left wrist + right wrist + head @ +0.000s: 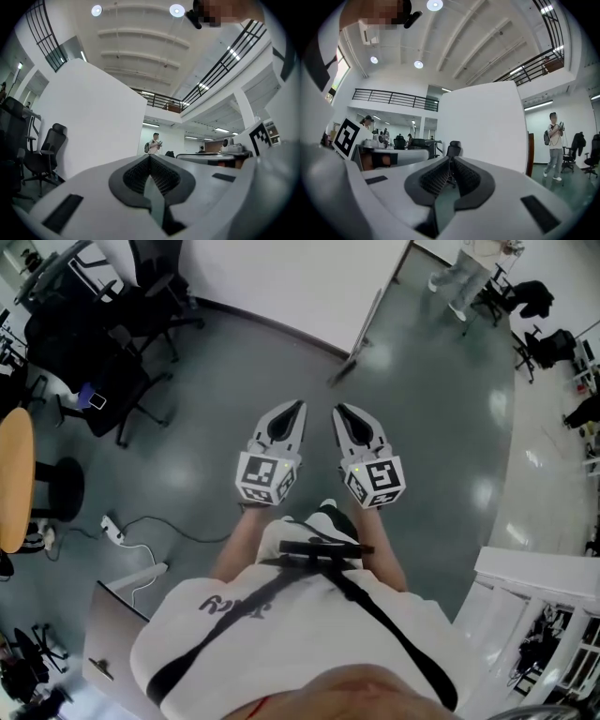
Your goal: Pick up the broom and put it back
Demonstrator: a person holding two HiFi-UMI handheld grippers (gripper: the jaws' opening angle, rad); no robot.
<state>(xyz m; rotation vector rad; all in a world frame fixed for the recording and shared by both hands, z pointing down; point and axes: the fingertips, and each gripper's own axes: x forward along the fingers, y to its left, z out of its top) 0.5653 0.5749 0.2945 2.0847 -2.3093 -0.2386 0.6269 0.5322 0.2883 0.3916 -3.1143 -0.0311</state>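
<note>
A thin grey pole (368,317) leans along the white partition's right edge, and its dark lower end (339,375) rests on the floor; it looks like the broom, though I cannot tell for sure. Both grippers are held level side by side in front of the person's chest, well short of that pole. The left gripper (298,409) (150,157) is shut with nothing between its pads. The right gripper (339,411) (451,160) is shut too and holds nothing. Neither gripper view shows the pole.
The white partition (281,277) stands ahead on the grey floor. Black office chairs (122,343) crowd the far left beside a round wooden table (14,479). A power strip with its cable (112,529) lies on the floor. A white railing (534,587) is at the right. A person (555,145) stands far off.
</note>
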